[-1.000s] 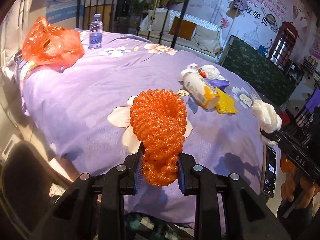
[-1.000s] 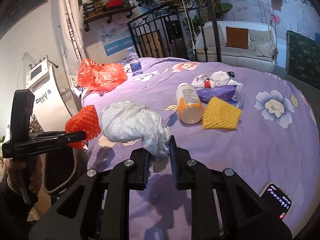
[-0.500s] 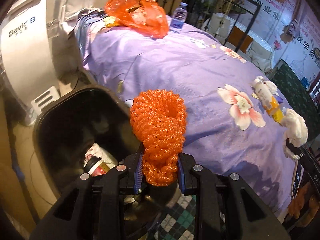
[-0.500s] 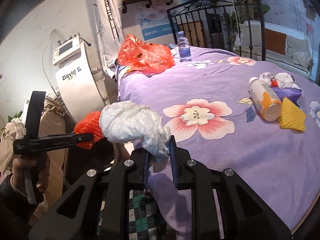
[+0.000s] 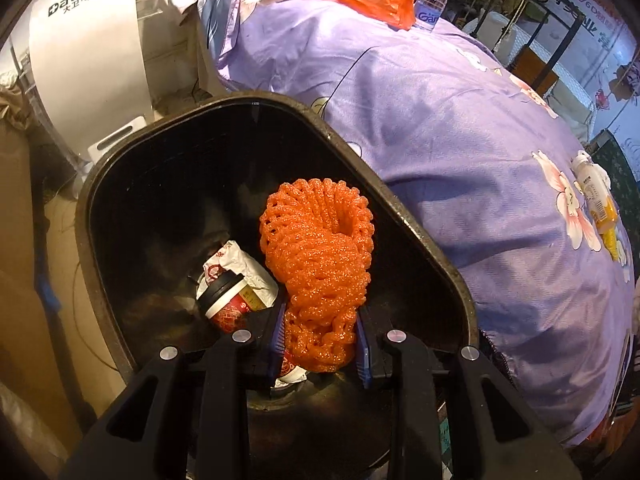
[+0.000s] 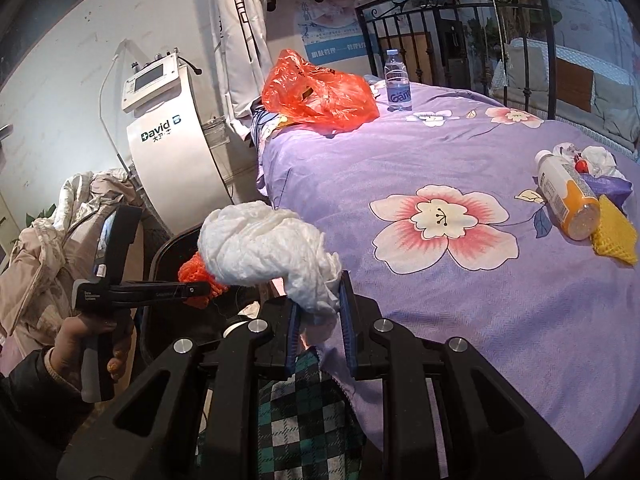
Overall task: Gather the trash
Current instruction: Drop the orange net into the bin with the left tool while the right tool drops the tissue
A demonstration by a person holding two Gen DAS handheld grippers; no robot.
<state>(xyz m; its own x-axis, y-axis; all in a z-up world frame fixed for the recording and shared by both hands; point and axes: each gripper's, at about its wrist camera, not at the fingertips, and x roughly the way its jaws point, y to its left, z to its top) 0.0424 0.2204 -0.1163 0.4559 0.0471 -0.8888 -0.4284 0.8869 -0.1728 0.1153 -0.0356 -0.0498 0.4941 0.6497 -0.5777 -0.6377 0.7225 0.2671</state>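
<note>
My left gripper (image 5: 321,347) is shut on an orange foam net (image 5: 318,256) and holds it over the open black trash bin (image 5: 404,216) beside the bed. A red paper cup (image 5: 230,304) and white wrapper lie inside the bin. My right gripper (image 6: 318,326) is shut on a crumpled white tissue (image 6: 264,250), held near the bed's edge just right of the bin (image 6: 168,246). The left gripper (image 6: 144,290) with the orange net (image 6: 192,272) also shows in the right wrist view. An orange-juice bottle (image 6: 566,200), a yellow foam net (image 6: 614,236) and more tissue (image 6: 598,158) lie on the purple bedspread (image 6: 460,300).
An orange plastic bag (image 6: 316,92) and a water bottle (image 6: 398,80) sit at the head of the bed by the iron headboard. A white "David B" machine (image 6: 172,148) stands left of the bin. A beige jacket (image 6: 48,248) lies at far left.
Both grippers swung left from over the bed toward the bin. The left one now holds the orange net above the bin's opening; the right one follows with the tissue.
</note>
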